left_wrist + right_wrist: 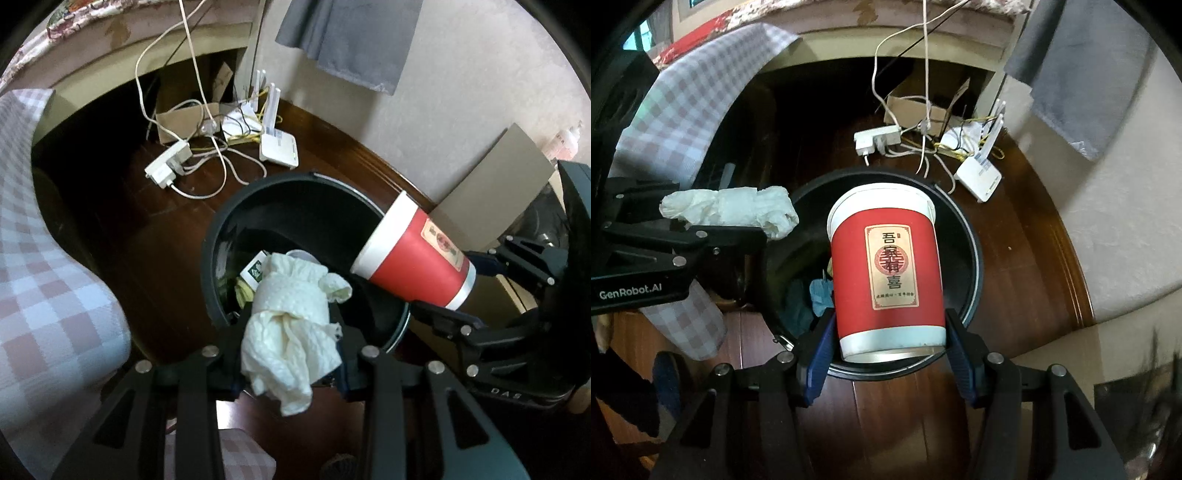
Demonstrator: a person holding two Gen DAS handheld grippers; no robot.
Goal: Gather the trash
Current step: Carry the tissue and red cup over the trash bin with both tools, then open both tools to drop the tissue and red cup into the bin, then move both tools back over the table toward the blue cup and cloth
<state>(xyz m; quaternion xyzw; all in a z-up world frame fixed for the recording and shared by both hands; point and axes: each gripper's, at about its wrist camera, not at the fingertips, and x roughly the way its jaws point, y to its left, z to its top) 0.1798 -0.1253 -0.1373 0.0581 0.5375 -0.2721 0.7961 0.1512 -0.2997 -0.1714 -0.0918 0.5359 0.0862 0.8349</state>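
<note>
Over the black trash bin, both claws loaded.
Left claw pinches crumpled paper towel; right claw, beside it, clamps the red paper cup.

Your crumpled white paper towel hangs over the round black trash bin; at its three o'clock, your tilted red paper cup

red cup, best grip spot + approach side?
Grip the red cup low on its straight wall, near the silver base band, coming from the bottom end with a finger on each side. The wall is round and widens toward the open mouth; the right tool already holds it this way over the black bin.
</note>
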